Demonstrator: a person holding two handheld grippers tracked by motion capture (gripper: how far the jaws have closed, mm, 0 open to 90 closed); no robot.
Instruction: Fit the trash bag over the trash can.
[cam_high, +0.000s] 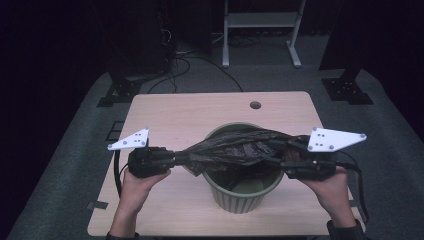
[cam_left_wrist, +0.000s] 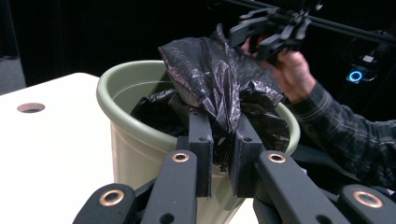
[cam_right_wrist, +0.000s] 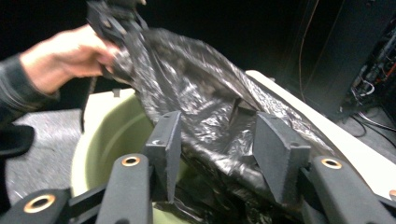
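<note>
Over the green bin (cam_high: 243, 192) at the near middle of the worktop (cam_high: 165, 112), I stretch a black bin liner (cam_high: 227, 147) left to right, its long axis running across the bin's mouth from one hand to the other. My left tongs (cam_left_wrist: 220, 140) clamp a gathered fold of the liner at the bin's left rim. My right tongs (cam_right_wrist: 219, 147) stand partly apart at the right rim, the plastic lying between the pads (cam_right_wrist: 275, 154) but loose, not pinched. By my reading the next move hangs on that right end: the liner's edge lies straight ahead of those jaws, closer to my right hand (cam_high: 330, 192) than my left.
</note>
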